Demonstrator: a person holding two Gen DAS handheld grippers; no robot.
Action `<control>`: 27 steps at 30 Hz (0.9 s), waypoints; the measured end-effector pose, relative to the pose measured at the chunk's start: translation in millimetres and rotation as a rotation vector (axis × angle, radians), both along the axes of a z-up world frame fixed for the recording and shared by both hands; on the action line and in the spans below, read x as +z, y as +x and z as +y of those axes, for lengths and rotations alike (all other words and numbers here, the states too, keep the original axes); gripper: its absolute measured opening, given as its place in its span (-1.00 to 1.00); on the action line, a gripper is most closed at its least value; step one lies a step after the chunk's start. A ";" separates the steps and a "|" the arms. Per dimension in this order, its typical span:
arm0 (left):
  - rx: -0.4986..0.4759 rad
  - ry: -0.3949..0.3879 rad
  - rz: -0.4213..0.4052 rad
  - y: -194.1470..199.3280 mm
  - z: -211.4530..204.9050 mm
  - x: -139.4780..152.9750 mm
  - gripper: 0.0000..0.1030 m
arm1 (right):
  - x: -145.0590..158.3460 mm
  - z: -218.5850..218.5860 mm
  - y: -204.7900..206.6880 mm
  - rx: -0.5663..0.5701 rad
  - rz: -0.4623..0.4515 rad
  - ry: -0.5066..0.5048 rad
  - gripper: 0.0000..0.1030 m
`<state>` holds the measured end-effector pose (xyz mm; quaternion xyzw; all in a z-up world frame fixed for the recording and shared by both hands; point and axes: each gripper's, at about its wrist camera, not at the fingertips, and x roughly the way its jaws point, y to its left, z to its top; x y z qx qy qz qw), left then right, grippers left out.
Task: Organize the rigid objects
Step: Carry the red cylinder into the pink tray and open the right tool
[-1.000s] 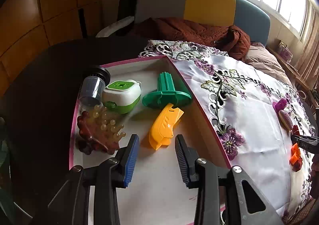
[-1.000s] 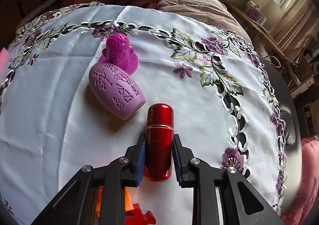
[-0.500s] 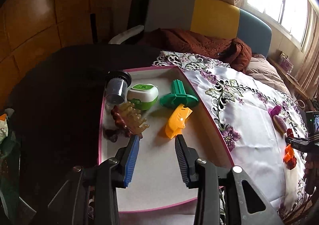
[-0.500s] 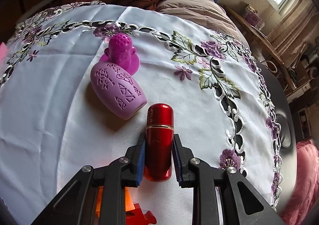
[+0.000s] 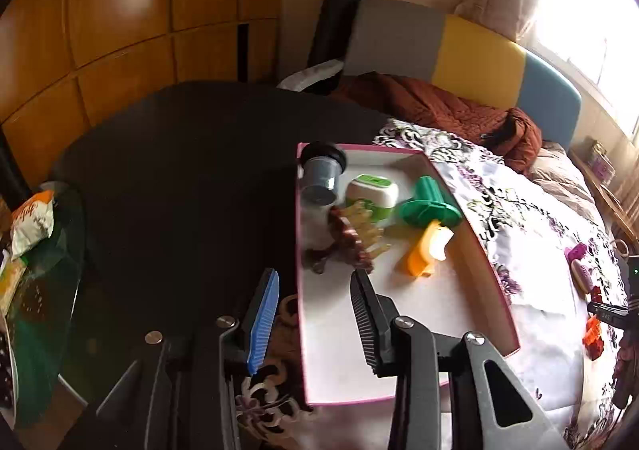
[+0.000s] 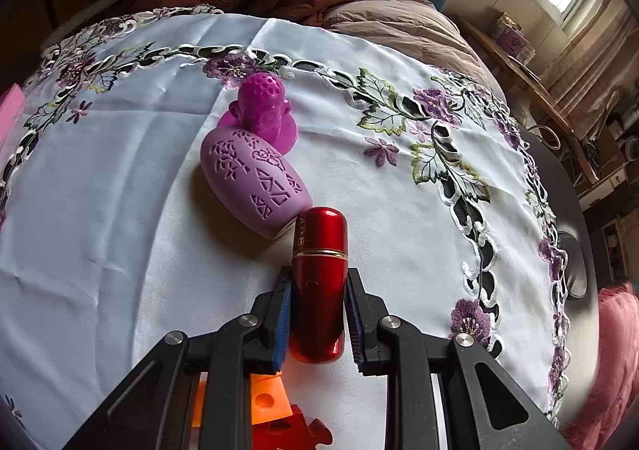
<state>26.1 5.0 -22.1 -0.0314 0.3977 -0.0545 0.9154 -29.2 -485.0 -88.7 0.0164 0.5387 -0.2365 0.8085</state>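
My right gripper [image 6: 317, 296] is shut on a red capsule-shaped case [image 6: 319, 274] just above the white embroidered tablecloth [image 6: 120, 190]. A lilac patterned egg-shaped holder [image 6: 251, 178] lies right beyond it, and a magenta knobbed piece [image 6: 261, 108] behind that. My left gripper [image 5: 315, 286] is open and empty, raised over the near left edge of a pink-rimmed white tray [image 5: 495, 270]. The tray holds a grey cup [image 5: 319, 174], a green-white box [image 5: 373, 192], a green flanged part [image 5: 429, 202], an orange piece [image 5: 427, 250] and a brown claw clip [image 5: 351, 234].
Orange and red blocks [image 6: 275, 410] lie under my right gripper's base. The dark round table [image 5: 179, 178] extends left of the tray. A snack bag [image 5: 32, 214] sits on a glass side table at far left. A sofa with a brown jacket [image 5: 439, 110] stands behind.
My left gripper has pulled back, up and to the left, away from the tray's contents, staying open. My right gripper has kept its hold on the red case and barely shifted.
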 end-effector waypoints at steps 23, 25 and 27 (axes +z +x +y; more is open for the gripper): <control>-0.023 -0.039 0.018 -6.3 4.5 -10.2 -0.28 | 10.7 52.9 34.7 0.105 -0.027 0.095 -0.53; -0.021 -0.038 0.020 -6.3 5.7 -11.7 -0.28 | 12.6 67.3 40.6 0.132 -0.042 0.109 -0.53; -0.016 -0.035 0.024 -5.9 7.3 -13.4 -0.28 | 17.8 84.6 46.3 0.173 -0.070 0.135 -0.52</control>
